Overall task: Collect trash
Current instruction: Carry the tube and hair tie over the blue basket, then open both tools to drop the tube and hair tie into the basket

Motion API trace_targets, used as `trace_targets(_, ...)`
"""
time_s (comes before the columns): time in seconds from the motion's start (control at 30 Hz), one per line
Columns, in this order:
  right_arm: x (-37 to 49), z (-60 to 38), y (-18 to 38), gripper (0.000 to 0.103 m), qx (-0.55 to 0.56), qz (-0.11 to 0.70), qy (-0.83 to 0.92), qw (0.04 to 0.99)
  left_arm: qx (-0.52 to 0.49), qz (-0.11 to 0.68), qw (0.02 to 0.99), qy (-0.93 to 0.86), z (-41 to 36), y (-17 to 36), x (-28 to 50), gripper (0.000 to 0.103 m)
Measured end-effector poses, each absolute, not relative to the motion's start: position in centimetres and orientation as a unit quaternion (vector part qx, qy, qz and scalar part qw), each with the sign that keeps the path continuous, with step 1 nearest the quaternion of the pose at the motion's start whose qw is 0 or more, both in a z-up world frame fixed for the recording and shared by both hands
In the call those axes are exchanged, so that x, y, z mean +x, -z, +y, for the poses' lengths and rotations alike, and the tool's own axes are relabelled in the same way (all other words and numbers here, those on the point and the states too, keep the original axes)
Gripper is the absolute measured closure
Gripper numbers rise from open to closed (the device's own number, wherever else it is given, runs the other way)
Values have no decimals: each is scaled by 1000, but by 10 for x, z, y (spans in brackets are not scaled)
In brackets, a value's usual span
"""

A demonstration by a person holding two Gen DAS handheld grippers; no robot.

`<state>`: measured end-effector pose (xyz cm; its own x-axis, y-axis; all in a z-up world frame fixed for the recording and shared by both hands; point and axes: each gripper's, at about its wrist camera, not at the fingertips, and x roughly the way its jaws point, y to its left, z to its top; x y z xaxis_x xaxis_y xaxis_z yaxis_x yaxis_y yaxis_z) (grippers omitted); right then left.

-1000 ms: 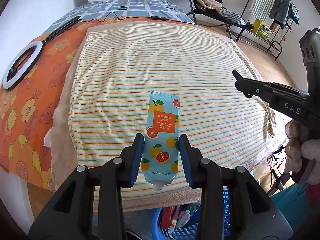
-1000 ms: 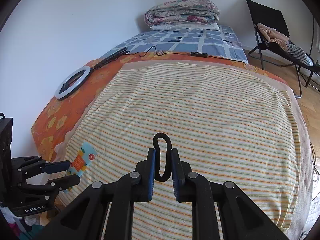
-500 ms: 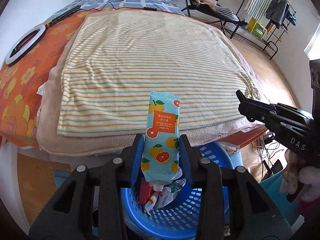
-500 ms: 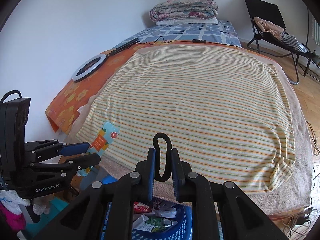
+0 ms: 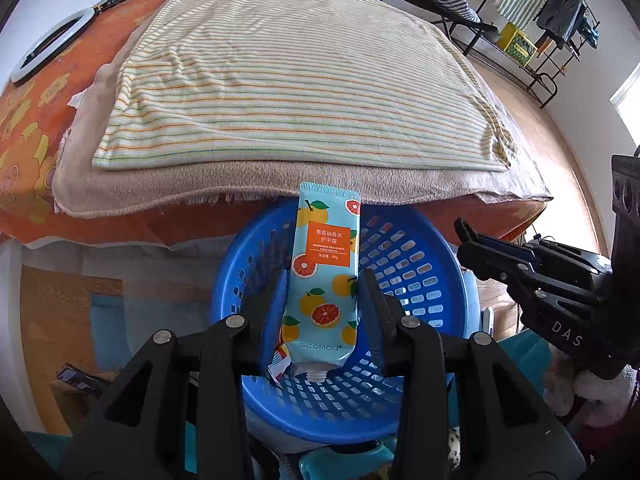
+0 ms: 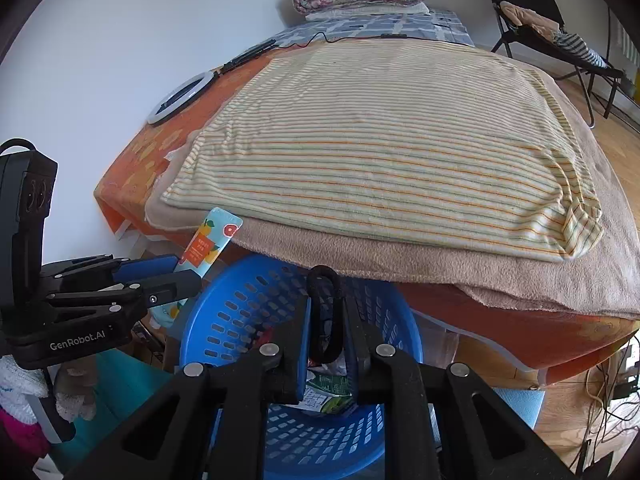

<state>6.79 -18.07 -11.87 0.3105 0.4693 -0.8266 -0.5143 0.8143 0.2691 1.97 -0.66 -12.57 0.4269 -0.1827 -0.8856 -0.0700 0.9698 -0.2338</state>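
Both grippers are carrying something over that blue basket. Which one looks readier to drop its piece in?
Probably the left. The left gripper holds the hand cream tube nozzle-down over the blue basket. The right gripper and its black loop hang nearer the rim.

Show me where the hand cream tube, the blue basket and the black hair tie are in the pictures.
hand cream tube [image 5: 325,276]: left wrist view, on its printed middle.
blue basket [image 5: 416,264]: left wrist view, on its inner wall.
black hair tie [image 6: 326,280]: right wrist view, on its upper loop.
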Motion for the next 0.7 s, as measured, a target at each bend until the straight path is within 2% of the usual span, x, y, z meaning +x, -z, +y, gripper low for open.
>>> trace_targets(0.5,51,-180,146,85,-25,531,-299,793,-122,559,820,35,-19,151,13,66)
trace_targets(0.7,50,-176,149,76,-27,534,-298,790,-120,561,819,33,-20,152,14,66)
